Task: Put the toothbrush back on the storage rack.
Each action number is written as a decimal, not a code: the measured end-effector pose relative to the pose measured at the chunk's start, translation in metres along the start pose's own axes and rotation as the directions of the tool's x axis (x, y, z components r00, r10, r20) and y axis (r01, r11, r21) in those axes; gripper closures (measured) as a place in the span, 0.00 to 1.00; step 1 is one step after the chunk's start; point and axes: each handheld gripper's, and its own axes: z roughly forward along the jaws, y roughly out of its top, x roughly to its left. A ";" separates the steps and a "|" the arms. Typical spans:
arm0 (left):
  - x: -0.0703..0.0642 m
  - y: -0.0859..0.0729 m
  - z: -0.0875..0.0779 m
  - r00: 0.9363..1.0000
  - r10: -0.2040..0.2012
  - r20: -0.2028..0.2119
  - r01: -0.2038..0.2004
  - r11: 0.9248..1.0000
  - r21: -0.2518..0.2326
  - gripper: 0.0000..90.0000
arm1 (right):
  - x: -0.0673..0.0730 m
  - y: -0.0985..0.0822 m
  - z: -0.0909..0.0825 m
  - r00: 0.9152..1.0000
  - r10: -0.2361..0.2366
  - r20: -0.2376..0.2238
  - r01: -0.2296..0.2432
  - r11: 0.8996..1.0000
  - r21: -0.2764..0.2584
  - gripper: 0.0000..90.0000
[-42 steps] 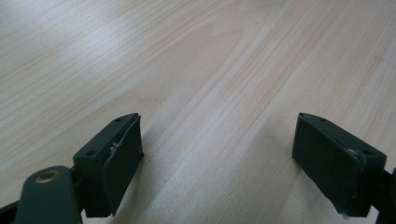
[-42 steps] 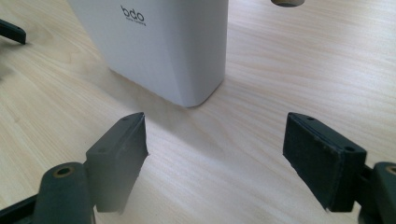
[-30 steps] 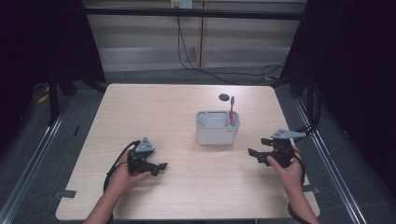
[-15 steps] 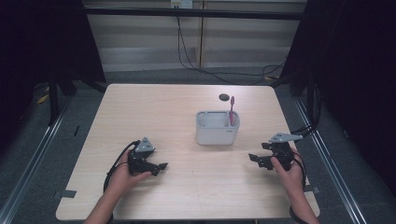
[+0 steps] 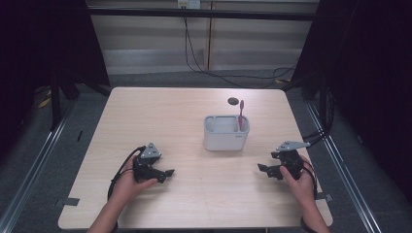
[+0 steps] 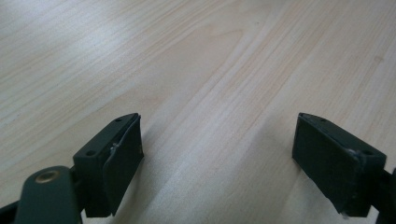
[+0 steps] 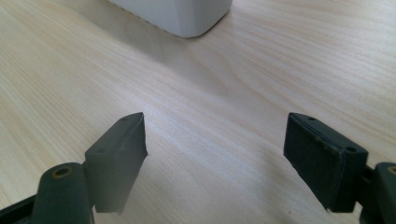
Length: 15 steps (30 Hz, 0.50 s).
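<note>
Both my tools are spread wide with nothing in them, and the white caddy (image 5: pixel 226 133) holding the upright pink toothbrush (image 5: pixel 240 114) sits ahead-left of my right tool (image 5: pixel 264 169), closer than the left tool (image 5: pixel 166 173).

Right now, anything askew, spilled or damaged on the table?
Nothing stands out. The white holder stands upright with the pink toothbrush upright in its right compartment. A small dark round thing lies behind it; too small to identify. Left gripper and right gripper are open, holding nothing.
</note>
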 end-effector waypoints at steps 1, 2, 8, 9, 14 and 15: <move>0.000 0.000 0.000 1.000 0.000 0.000 0.000 1.000 0.000 0.18 | 0.002 0.000 0.001 1.000 -0.013 0.006 0.013 1.000 0.017 0.23; 0.000 0.000 0.000 1.000 0.001 0.002 -0.001 1.000 0.000 0.18 | 0.002 0.000 0.003 1.000 -0.022 -0.001 0.022 1.000 0.019 0.23; 0.000 0.000 0.000 1.000 0.001 0.000 -0.001 1.000 0.000 0.18 | 0.005 -0.002 0.010 0.997 -0.071 -0.002 0.071 0.995 0.064 0.23; 0.000 0.000 0.000 1.000 0.000 0.002 0.000 1.000 0.000 0.18 | 0.005 -0.003 0.011 0.997 -0.077 0.001 0.077 0.994 0.074 0.22; 0.000 0.000 0.000 1.000 0.000 0.002 0.000 1.000 0.000 0.18 | 0.005 -0.004 0.011 0.998 -0.066 -0.009 0.067 0.995 0.072 0.20; 0.000 0.000 0.000 1.000 0.000 0.002 0.000 1.000 0.000 0.18 | 0.005 -0.005 0.012 0.998 -0.070 -0.010 0.070 0.995 0.070 0.20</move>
